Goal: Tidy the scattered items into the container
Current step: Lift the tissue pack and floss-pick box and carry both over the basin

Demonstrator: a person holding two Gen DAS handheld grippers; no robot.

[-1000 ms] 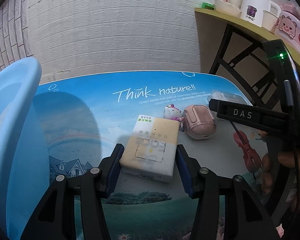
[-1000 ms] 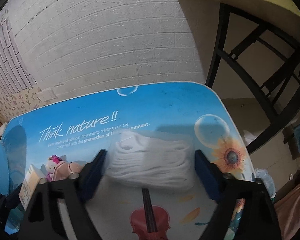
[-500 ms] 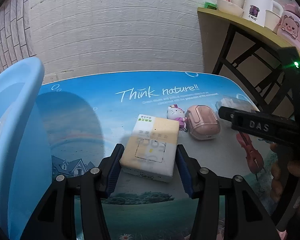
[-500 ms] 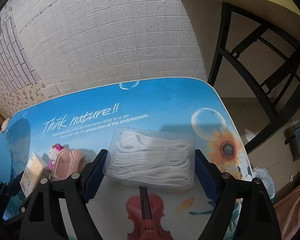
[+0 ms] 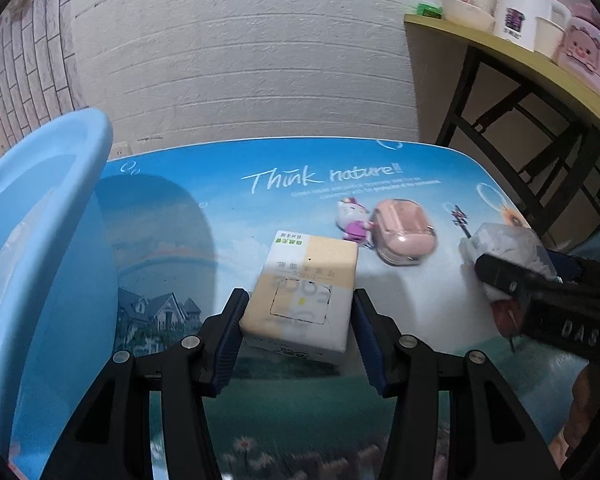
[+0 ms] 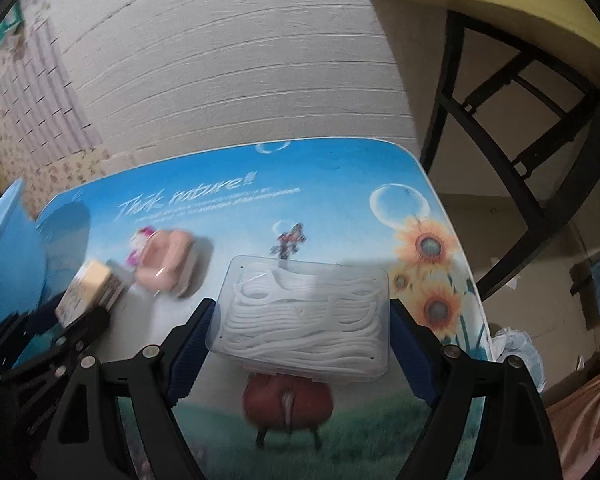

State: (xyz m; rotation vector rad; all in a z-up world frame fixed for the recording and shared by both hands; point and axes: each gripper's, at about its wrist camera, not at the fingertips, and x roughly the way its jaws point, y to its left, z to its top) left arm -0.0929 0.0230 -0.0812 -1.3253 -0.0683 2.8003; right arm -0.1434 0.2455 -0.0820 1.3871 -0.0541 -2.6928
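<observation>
My left gripper [image 5: 298,332] is shut on a cream and white box [image 5: 304,296] and holds it above the table. The box also shows at the left of the right wrist view [image 6: 90,292]. My right gripper [image 6: 302,330] is shut on a clear plastic case of white floss picks [image 6: 306,316] and holds it above the table; the case also shows in the left wrist view [image 5: 508,248]. A pink earbud case [image 5: 404,236] with a small cat figure [image 5: 352,220] lies on the table. The light blue basin [image 5: 40,220] stands at the left.
The table [image 5: 228,184] has a printed blue nature picture. A shelf [image 5: 512,48] with cups and bowls on a black frame stands at the right, past the table's edge. A white brick wall [image 5: 240,60] is behind.
Both grippers have risen with the box and the floss case. The right gripper has swung left, so the floss case now shows in the left wrist view.
</observation>
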